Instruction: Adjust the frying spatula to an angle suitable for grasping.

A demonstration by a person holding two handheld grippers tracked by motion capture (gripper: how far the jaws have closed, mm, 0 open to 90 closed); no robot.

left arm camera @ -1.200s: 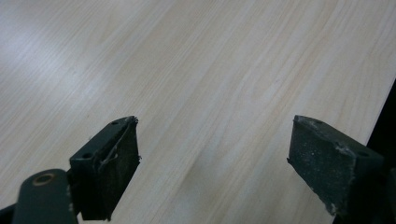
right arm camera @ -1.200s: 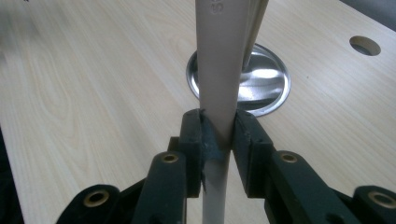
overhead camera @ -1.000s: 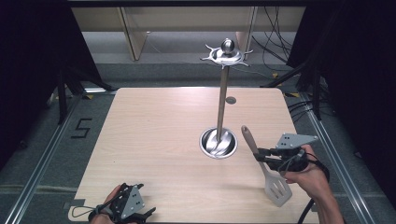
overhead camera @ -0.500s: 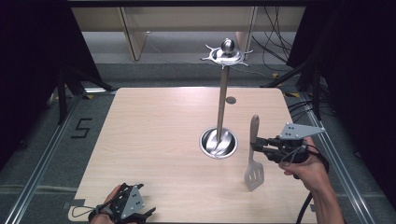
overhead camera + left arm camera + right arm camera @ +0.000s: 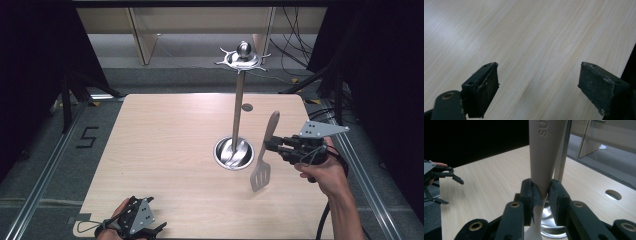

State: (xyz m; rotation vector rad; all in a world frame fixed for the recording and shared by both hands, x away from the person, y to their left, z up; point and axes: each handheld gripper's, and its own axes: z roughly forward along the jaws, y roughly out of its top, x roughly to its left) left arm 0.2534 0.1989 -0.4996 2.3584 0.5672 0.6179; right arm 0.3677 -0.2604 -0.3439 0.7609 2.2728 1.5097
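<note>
Wooden table (image 5: 165,150) | right gripper (image 5: 270,145) clamps spatula (image 5: 265,155) | beside stand (image 5: 239,110)

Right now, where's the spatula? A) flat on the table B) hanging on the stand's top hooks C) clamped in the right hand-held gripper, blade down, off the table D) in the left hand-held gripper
C: the right hand-held gripper is shut on the handle of the spatula, blade hanging above the table beside the stand; the left hand-held gripper is open with nothing between its jaws.
</note>
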